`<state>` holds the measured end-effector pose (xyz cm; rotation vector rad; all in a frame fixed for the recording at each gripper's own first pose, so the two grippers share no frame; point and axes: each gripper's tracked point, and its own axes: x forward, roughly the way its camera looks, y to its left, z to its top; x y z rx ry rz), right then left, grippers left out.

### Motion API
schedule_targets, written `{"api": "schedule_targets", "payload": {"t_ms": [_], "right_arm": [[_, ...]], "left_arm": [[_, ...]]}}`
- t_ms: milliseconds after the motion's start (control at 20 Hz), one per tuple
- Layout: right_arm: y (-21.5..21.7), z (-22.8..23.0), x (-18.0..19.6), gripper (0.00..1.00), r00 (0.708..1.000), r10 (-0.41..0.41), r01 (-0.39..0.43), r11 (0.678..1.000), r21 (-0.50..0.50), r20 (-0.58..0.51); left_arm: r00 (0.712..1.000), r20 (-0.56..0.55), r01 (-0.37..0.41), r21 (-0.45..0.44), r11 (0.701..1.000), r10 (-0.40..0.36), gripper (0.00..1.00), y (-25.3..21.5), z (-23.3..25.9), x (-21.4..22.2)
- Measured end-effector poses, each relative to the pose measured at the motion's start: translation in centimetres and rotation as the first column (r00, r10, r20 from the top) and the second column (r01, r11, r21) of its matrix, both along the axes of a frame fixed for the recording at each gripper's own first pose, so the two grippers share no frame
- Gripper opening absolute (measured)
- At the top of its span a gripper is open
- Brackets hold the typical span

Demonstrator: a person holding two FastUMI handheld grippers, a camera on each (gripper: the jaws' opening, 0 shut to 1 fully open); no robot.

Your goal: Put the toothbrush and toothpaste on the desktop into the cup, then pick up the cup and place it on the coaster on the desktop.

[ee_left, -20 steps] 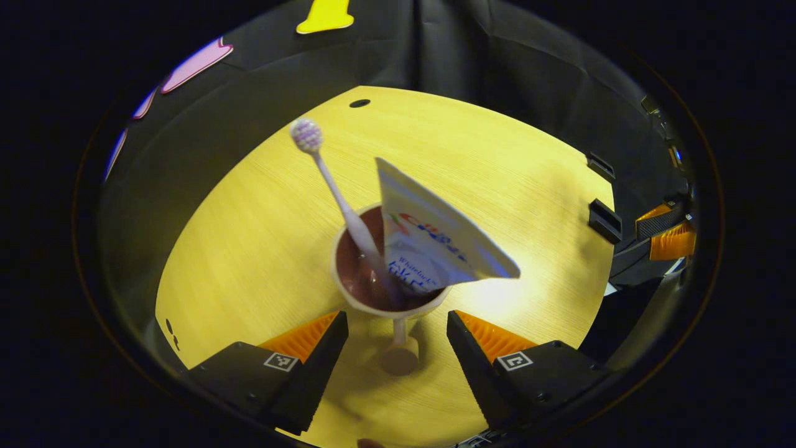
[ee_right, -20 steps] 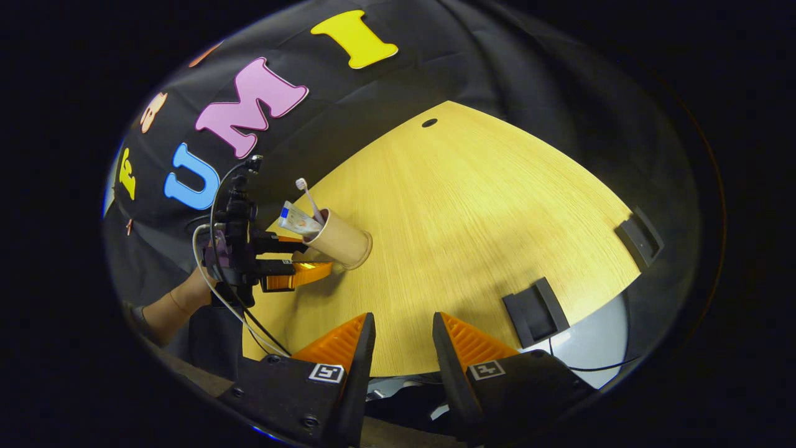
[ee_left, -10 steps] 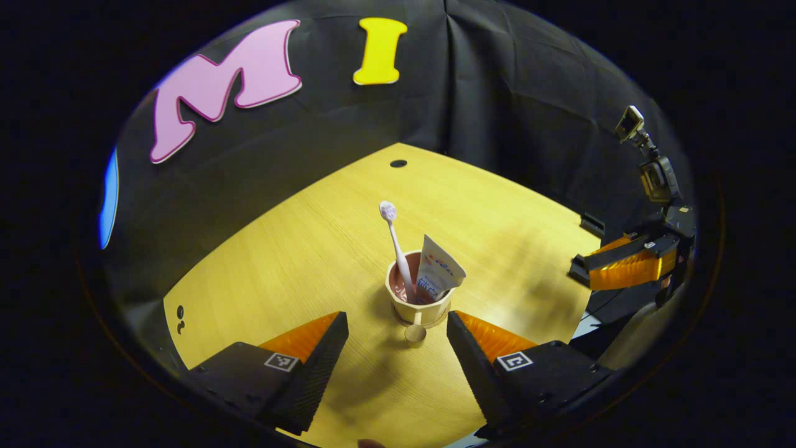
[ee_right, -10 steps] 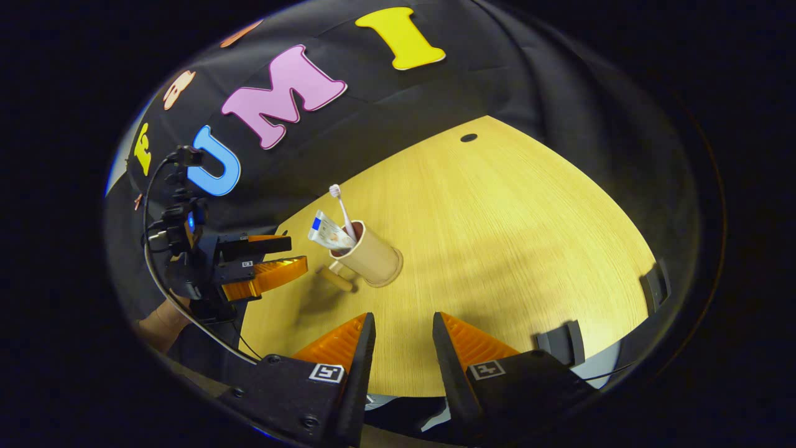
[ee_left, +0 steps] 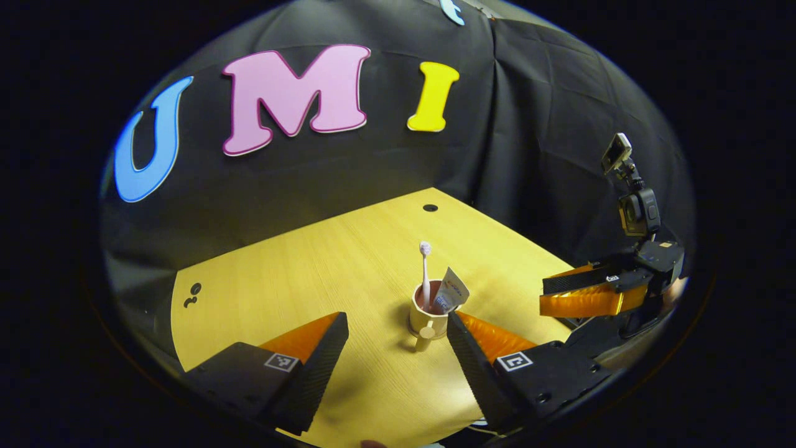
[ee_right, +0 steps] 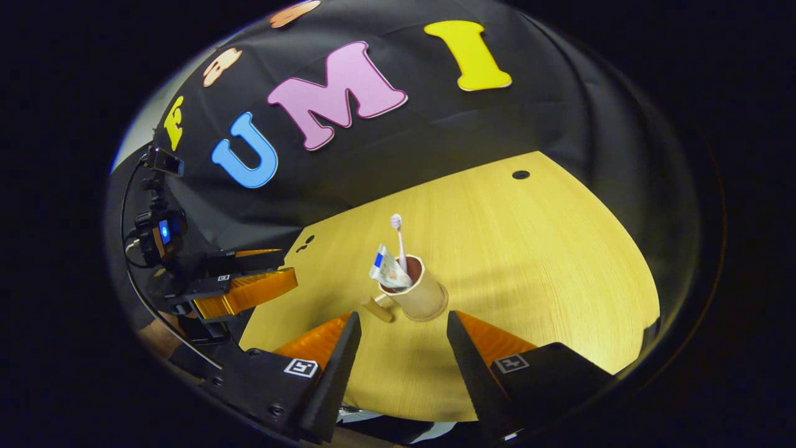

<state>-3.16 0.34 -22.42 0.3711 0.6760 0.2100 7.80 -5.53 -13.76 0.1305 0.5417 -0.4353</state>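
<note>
A tan cup point(ee_left: 429, 320) point(ee_right: 423, 295) stands upright on the yellow wooden table point(ee_left: 280, 292) point(ee_right: 528, 249), and a thin tan disc shows under its base. A white toothbrush point(ee_left: 425, 274) point(ee_right: 399, 239) and a toothpaste tube point(ee_left: 453, 292) point(ee_right: 385, 270) stick up out of it. The cup's peg handle points toward my left gripper point(ee_left: 397, 320) point(ee_right: 286, 264), which is open, drawn back and clear of the cup. My right gripper point(ee_right: 403, 317) point(ee_left: 543, 295) is open too, with the cup just beyond its fingertips.
The booth's black cloth wall rises behind the table. A dark round hole point(ee_left: 430, 207) point(ee_right: 521, 175) sits near the table's far corner, and small dark marks point(ee_left: 191, 294) point(ee_right: 305, 242) lie near its left edge.
My left gripper has backed well away from the cup, which went from tilted at its fingers to upright on the table. My right gripper has turned toward the cup and opened wider.
</note>
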Motion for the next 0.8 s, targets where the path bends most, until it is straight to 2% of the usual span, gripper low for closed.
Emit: {"api": "schedule_targets", "payload": {"t_ms": [100, 250, 300, 350, 550, 800], "right_arm": [[1.1, 1.9, 1.0, 0.88, 0.999, 0.013, -0.012, 1.0, -0.01, 0.049], [2.5, 4.7, 2.0, 0.95, 0.991, 0.046, -0.041, 0.998, -0.045, 0.128], [2.7, 5.5, 2.3, 0.87, 0.987, 0.055, -0.046, 0.997, -0.058, 0.149], [3.1, 6.2, 2.5, 0.97, 0.984, 0.061, -0.05, 0.996, -0.068, 0.167], [4.6, 8.1, 3.2, 0.98, 0.973, 0.077, -0.058, 0.994, -0.091, 0.219], [6.2, 10.3, 3.5, 0.98, 0.953, 0.11, -0.07, 0.987, -0.147, 0.282]], "left_arm": [[0.999, 0.018, -0.031, -0.034, 0.999, 0.031, 0.99, 1.0, 0.8, -0.6], [0.996, 0.056, -0.071, -0.063, 0.995, 0.075, 0.99, 2.0, 2.5, -1.1], [0.993, 0.079, -0.082, -0.059, 0.995, 0.087, 0.99, 2.2, 3.2, -1.2], [0.99, 0.108, -0.091, -0.05, 0.995, 0.096, 0.99, 2.6, 4.0, -1.3], [0.979, 0.178, -0.089, -0.045, 0.995, 0.096, 0.99, 2.9, 5.9, -1.9], [0.975, 0.186, -0.106, -0.109, 0.988, 0.125, 0.99, 3.2, 7.0, -3.0]]}}
